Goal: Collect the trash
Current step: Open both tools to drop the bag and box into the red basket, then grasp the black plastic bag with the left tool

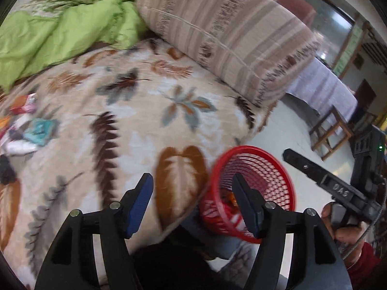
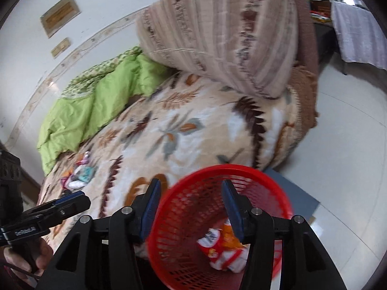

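I see my right gripper (image 2: 191, 207) poised over the mouth of a red mesh basket (image 2: 188, 236) that stands on the floor against the edge of the bed (image 2: 193, 130). Its jaws stand partly open with nothing between them. In the basket lie a red-and-white wrapper (image 2: 217, 249) and an orange one (image 2: 229, 233) touching it.

My left gripper (image 1: 193, 200) points down at the bed's edge, with the same basket just to its right. Its jaws are apart by a fair gap and hold nothing; the leaf-patterned blanket (image 1: 135, 130) and the basket rim show between them.

The remaining trash (image 1: 26, 125) lies in a loose cluster on the blanket, well away from the basket: a teal packet, white and pink wrappers, some orange. The frame is blurred there and I cannot count the pieces.

A green quilt (image 1: 60, 38) is bunched at the far side of the bed, and a striped bolster (image 1: 222, 33) rests on the blanket beside it.
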Demonstrator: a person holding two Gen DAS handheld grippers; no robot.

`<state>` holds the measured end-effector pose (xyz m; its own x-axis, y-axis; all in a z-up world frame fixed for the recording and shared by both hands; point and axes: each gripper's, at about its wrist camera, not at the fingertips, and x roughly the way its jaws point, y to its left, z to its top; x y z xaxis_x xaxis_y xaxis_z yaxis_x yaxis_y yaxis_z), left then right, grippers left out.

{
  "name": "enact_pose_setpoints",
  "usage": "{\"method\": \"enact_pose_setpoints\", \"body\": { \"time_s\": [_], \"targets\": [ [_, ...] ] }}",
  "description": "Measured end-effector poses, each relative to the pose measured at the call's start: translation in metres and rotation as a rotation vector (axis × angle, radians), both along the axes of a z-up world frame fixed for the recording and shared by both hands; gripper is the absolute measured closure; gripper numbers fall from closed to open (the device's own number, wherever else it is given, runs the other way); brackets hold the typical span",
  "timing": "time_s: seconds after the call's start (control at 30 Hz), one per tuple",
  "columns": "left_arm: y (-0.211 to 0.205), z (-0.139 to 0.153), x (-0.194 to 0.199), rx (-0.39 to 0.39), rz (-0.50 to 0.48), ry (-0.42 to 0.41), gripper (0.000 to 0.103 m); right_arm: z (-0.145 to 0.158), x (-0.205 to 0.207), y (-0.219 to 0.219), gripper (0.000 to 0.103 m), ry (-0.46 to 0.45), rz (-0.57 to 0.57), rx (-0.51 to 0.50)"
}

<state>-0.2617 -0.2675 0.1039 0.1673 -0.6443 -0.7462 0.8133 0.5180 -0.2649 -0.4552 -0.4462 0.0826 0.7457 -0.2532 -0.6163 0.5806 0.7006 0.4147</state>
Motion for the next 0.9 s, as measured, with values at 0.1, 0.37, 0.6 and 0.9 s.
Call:
{"method": "enact_pose_setpoints", "body": {
  "time_s": [0.1,0.37,0.6,0.9],
  "targets": [
    [0.039,-0.002,0.027,0.012,0.105,0.004,0.037,0.006,0.032,0.018,0.048,-0.02,0.092,-0.007],
    [0.157,-0.017,0.109,0.064,0.438,0.009,0.036,0.015,0.129,0.084,0.048,-0.034,0.356,-0.014],
    [0.224,-0.04,0.193,0.033,0.702,0.13,0.036,0.018,0.196,0.137,0.048,-0.019,0.532,-0.037],
    [0.207,-0.085,0.257,-0.013,0.781,0.289,0.037,0.012,0.227,0.155,0.048,0.011,0.59,-0.04]
  ]
}}
